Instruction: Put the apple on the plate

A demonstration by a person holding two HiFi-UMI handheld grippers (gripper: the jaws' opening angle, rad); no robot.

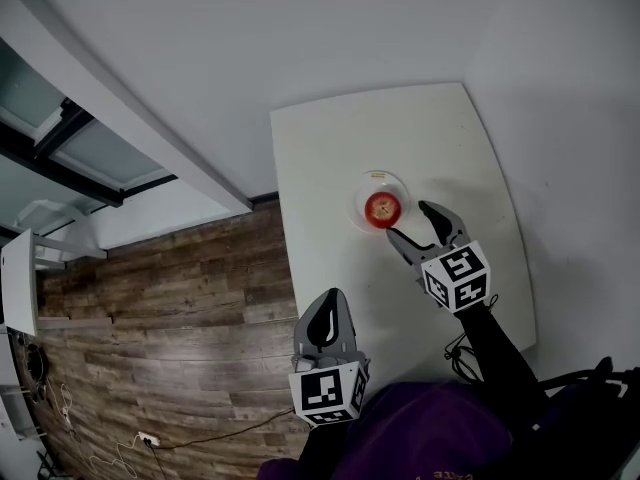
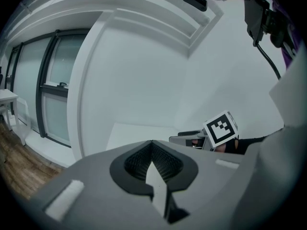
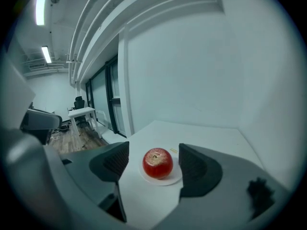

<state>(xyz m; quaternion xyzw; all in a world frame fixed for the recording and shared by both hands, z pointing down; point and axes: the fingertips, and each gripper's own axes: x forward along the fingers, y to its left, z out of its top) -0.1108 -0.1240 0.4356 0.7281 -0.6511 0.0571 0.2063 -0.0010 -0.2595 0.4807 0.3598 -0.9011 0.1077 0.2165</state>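
Note:
A red apple [image 1: 383, 207] sits upright on a small white plate [image 1: 366, 190] in the middle of the white table [image 1: 320, 158]. My right gripper [image 1: 416, 222] is open just short of the plate, on its near right side, with nothing between the jaws. In the right gripper view the apple [image 3: 158, 163] rests on the plate [image 3: 175, 178] beyond the spread jaws, apart from them. My left gripper [image 1: 328, 317] hangs at the table's near left corner, shut and empty. In the left gripper view its jaws [image 2: 152, 163] meet with no gap.
The table fills a white corner, with walls behind and to the right. A wooden floor [image 1: 170, 318] lies to the left, below glass panels [image 1: 60, 138]. A small white desk [image 3: 85, 111] and an office chair [image 3: 78, 102] stand far off by the windows.

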